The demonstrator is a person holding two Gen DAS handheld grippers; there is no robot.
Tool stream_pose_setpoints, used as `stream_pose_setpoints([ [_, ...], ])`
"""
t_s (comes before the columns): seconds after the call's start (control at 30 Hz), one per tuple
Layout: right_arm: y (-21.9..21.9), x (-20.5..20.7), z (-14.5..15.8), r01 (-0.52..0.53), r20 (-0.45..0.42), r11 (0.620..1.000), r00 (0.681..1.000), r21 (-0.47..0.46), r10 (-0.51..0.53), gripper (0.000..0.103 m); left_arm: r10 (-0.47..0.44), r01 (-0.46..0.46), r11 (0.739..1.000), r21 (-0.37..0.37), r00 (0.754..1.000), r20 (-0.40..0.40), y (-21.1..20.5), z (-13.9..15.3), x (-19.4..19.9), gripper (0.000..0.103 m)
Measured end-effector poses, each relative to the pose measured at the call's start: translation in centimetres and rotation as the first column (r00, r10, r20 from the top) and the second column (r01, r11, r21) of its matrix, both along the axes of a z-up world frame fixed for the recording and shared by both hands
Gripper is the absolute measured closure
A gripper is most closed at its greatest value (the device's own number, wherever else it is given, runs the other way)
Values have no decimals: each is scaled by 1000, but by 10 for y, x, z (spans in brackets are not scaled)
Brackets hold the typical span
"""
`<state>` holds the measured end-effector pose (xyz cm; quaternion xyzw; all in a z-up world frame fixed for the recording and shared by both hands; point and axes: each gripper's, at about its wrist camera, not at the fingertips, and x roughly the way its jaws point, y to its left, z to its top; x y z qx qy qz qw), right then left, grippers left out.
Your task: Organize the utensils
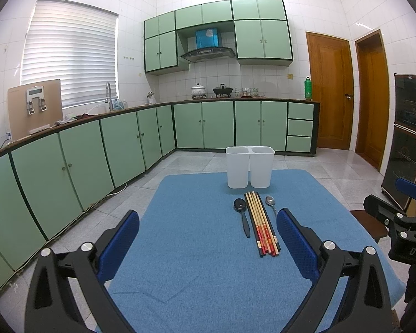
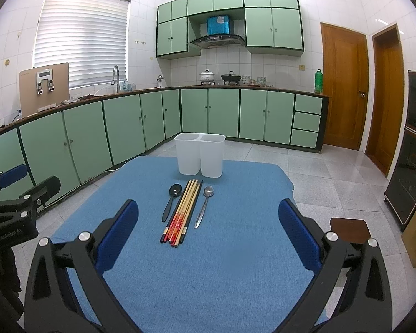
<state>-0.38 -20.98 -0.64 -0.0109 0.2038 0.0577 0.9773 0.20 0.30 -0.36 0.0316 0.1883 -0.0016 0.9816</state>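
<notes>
A white two-compartment holder (image 1: 249,166) (image 2: 200,154) stands at the far end of the blue-clothed table (image 1: 197,263) (image 2: 222,263). In front of it lie a black spoon (image 1: 242,216) (image 2: 170,199), a bundle of several chopsticks (image 1: 262,222) (image 2: 181,211) and a silver spoon (image 1: 271,204) (image 2: 203,205), side by side. My left gripper (image 1: 208,238) is open and empty, above the table's near part. My right gripper (image 2: 208,233) is open and empty too, short of the utensils. Each gripper shows at the other view's edge.
Green kitchen cabinets (image 1: 69,166) run along the left and back walls. Two wooden doors (image 1: 330,91) are at the right, with a dark glass cabinet (image 1: 407,144) beside them. A brown stool (image 2: 349,230) stands off the table's right edge. Tiled floor surrounds the table.
</notes>
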Motion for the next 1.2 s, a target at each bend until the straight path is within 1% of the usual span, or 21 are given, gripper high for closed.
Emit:
stream_pose_setpoints([
  [0.23,0,-3,-1,0,-3,1000,1000,0,0,5,1,-1,1000,1,1000,-1,0,-1,0,6],
  [0.27,-1,0,-7,0,-4,1000,1000,0,0,5,1,-1,1000,1,1000,0,0,0,0,6],
  [0.33,-1,-1,-9,0,-5,1000,1000,1,0,5,4,-4,1000,0,1000,-2,4,0,0,6],
  [0.37,2,5,-13,0,-7,1000,1000,0,0,5,4,-4,1000,0,1000,-2,4,0,0,6],
  [0.6,3,3,-18,0,-11,1000,1000,1,0,5,5,-5,1000,1,1000,-4,7,0,0,6],
  [1.2,1,9,-13,2,-29,1000,1000,3,-1,5,8,-8,1000,1,1000,-16,9,-5,5,6],
])
